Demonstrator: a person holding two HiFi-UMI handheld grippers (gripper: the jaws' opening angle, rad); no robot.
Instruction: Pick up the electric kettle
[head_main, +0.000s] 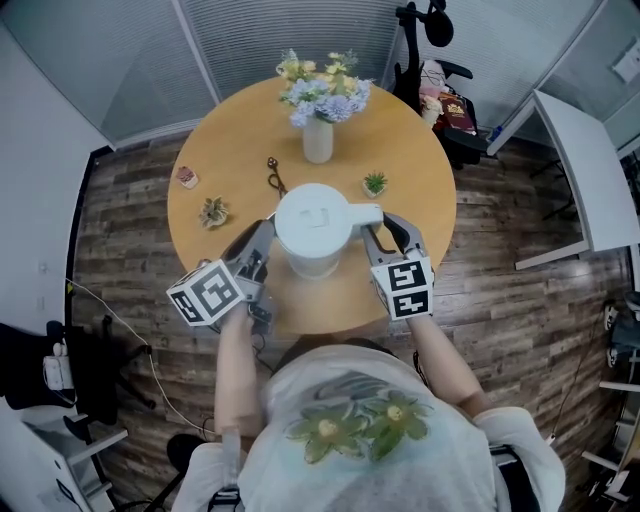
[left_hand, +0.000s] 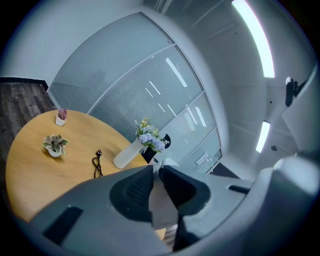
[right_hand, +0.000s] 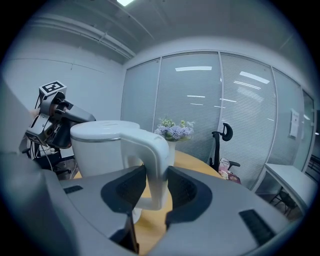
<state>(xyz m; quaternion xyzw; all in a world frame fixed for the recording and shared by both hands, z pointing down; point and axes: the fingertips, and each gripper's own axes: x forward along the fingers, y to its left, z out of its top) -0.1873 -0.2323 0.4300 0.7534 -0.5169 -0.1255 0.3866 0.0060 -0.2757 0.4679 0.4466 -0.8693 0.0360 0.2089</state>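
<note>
A white electric kettle (head_main: 313, 226) is over the near half of the round wooden table (head_main: 230, 140), held from both sides. My right gripper (head_main: 373, 230) is shut on the kettle's handle (right_hand: 156, 150); both dark pads (right_hand: 182, 190) press its vertical bar. My left gripper (head_main: 262, 242) is at the kettle's left side. In the left gripper view a narrow white edge of the kettle (left_hand: 161, 202) is pinched between the left gripper's (left_hand: 157, 172) pads. The kettle's body (right_hand: 100, 145) fills the left of the right gripper view, upright.
A white vase of flowers (head_main: 318, 138) stands at the table's far side. A black cable (head_main: 275, 176) and small potted plants (head_main: 213, 212) (head_main: 375, 184) lie behind the kettle. A black chair (head_main: 440, 70) and a white desk (head_main: 585, 170) stand off to the right.
</note>
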